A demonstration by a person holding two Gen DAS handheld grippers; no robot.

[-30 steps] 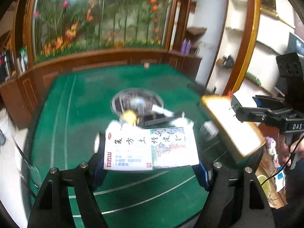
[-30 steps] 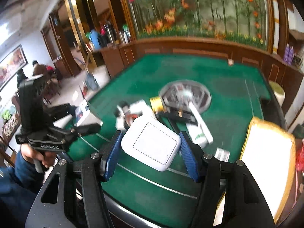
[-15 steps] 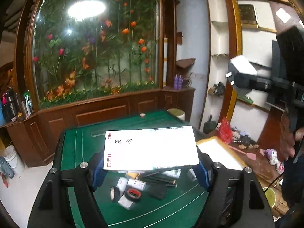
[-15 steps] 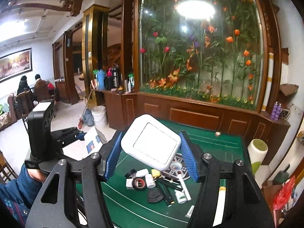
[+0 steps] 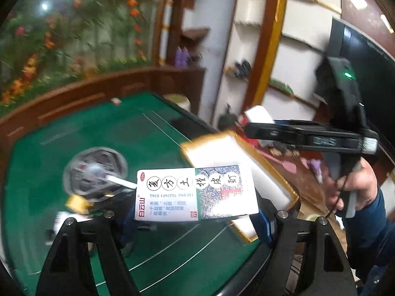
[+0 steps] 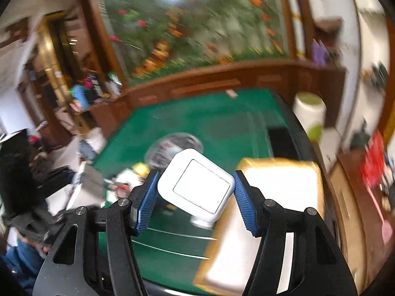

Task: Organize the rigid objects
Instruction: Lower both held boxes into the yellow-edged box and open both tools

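Observation:
My left gripper [image 5: 196, 218] is shut on a white and green medicine box [image 5: 195, 192] with Chinese lettering, held above the green table [image 5: 81, 133]. My right gripper [image 6: 196, 203] is shut on a white square wall switch [image 6: 196, 185], held above the table near the gold-rimmed white tray [image 6: 271, 212]. The tray also shows in the left wrist view [image 5: 222, 148], just beyond the box. The right gripper appears in the left wrist view [image 5: 254, 120], over the tray's far side.
A pile of small items lies mid-table near the round glass centre piece [image 5: 95, 166]: a white tube [image 5: 121, 182], a yellow piece [image 5: 77, 203]. A white and green bin [image 6: 309, 114] stands beyond the table's right edge. Wooden cabinets ring the room.
Both grippers have tilted back down from facing the flower wall and swung right toward the tray, each still holding its object. The views are motion blurred.

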